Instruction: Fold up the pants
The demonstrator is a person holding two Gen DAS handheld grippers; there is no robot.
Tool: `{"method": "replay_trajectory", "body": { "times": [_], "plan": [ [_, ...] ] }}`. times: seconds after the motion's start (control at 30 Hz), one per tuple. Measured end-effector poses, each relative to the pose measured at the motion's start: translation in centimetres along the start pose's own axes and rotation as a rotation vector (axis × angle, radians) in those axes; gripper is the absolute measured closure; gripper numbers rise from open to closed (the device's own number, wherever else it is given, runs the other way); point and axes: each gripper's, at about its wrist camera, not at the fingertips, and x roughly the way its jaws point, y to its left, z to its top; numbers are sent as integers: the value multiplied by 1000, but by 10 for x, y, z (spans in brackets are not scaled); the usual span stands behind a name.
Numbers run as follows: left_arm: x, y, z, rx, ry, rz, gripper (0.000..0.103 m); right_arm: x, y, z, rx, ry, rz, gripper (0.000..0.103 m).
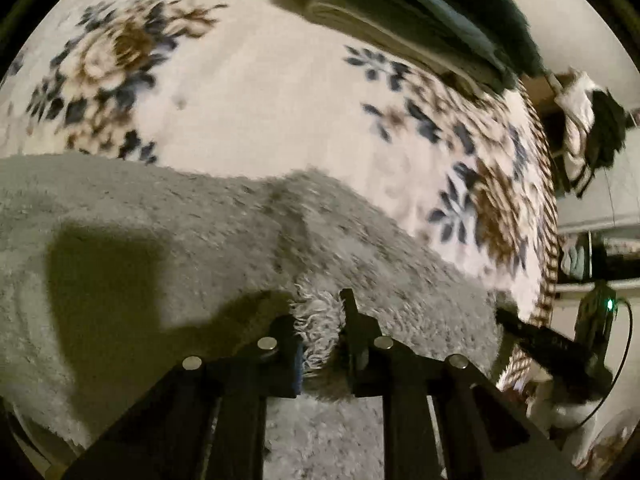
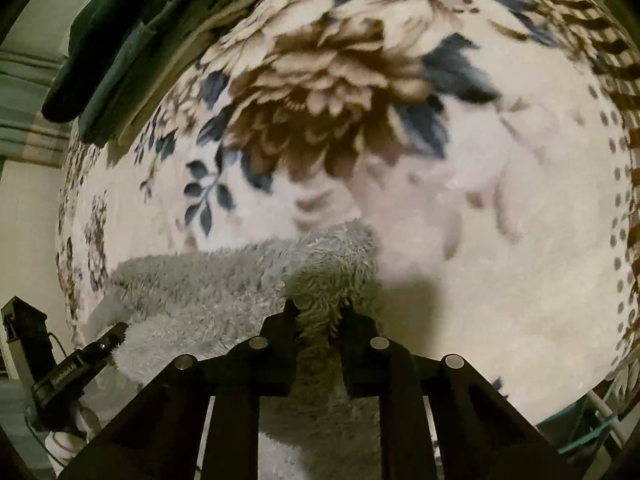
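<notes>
With both grippers biting fleece, the fold looks just about to begin. The pants point(image 1: 168, 216), grey and shaggy, lie spread ahead of the left gripper point(image 1: 320, 320) and run back under it, a tuft pinched between its closed jaws. Over on the right gripper point(image 2: 318, 316), same story: jaws closed on a raised hump of the same pile, with the pants trailing off to the left of the jaws and beneath them. In that view the left gripper shows low at the left edge, touching the pants' far end, so each hand seems to hold one end.

My read: this is the grab before the lift. Next comes raising both ends together and carrying them across without letting the thick pile slip from either pinch.

Beyond the jaws stretches a floral blanket point(image 1: 248, 92), cream with brown blooms and blue leaves. Farther off, dark folded clothes point(image 1: 420, 12) sit stacked near the blanket's edge. Pale walls lie past that; details there are blurred.
</notes>
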Motion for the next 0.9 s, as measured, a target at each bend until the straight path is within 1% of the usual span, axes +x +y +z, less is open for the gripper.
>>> {"method": "replay_trajectory", "body": {
  "times": [0.1, 0.17, 0.2, 0.23, 0.27, 0.3, 0.33, 0.37, 0.4, 0.43, 0.5, 0.6, 0.67, 0.7, 0.73, 0.77, 0.8, 0.83, 0.9],
  "plan": [
    [10, 4, 5, -2, 1, 30, 90, 10, -4, 6, 52, 10, 1, 86],
    [15, 7, 9, -22, 23, 19, 90, 15, -6, 10, 84, 37, 14, 84],
    [13, 10, 11, -44, 32, 0, 87, 14, -6, 11, 97, 53, 31, 76],
    [8, 13, 10, -66, 32, -20, 86, 11, -7, 12, 99, 63, 49, 72],
    [0, 16, 8, -98, 31, -48, 85, 5, -8, 10, 97, 67, 72, 53],
    [-10, 20, 4, -130, 23, -74, 76, -3, -11, 7, 94, 62, 98, 36],
    [-23, 26, -3, -162, 2, -103, 65, -11, -12, 3, 87, 56, 116, 31],
    [-31, 29, -9, -180, -13, -119, 58, -19, -15, -2, 80, 53, 124, 26],
    [-42, 36, -20, -205, -29, -124, 39, -28, -20, -12, 71, 55, 110, 25],
    [-49, 43, -31, -226, -37, -119, 30, -33, -24, -20, 68, 63, 96, 25],
    [-51, 53, -49, -260, -26, -120, 30, -34, -36, -41, 81, 110, 80, 25],
    [-31, 62, -78, -287, 65, -120, 30, -21, -52, -69, 118, 188, 64, 25],
    [-15, 57, -92, -259, 109, -118, 32, -6, -62, -87, 153, 232, 69, 25],
    [-7, 51, -98, -223, 125, -111, 35, 3, -65, -96, 167, 250, 86, 26],
    [-3, 44, -102, -170, 120, -90, 58, 7, -64, -101, 168, 246, 92, 31],
    [-2, 38, -105, -124, 113, -62, 74, 10, -62, -104, 153, 235, 75, 50],
    [0, 34, -107, -87, 110, -34, 93, 13, -60, -107, 134, 230, 50, 74],
    [-1, 33, -110, -72, 101, -19, 94, 14, -55, -107, 107, 212, 12, 81],
    [-7, 40, -112, -69, 65, 20, 94, 9, -50, -105, 86, 169, -30, 88]
  ]
}}
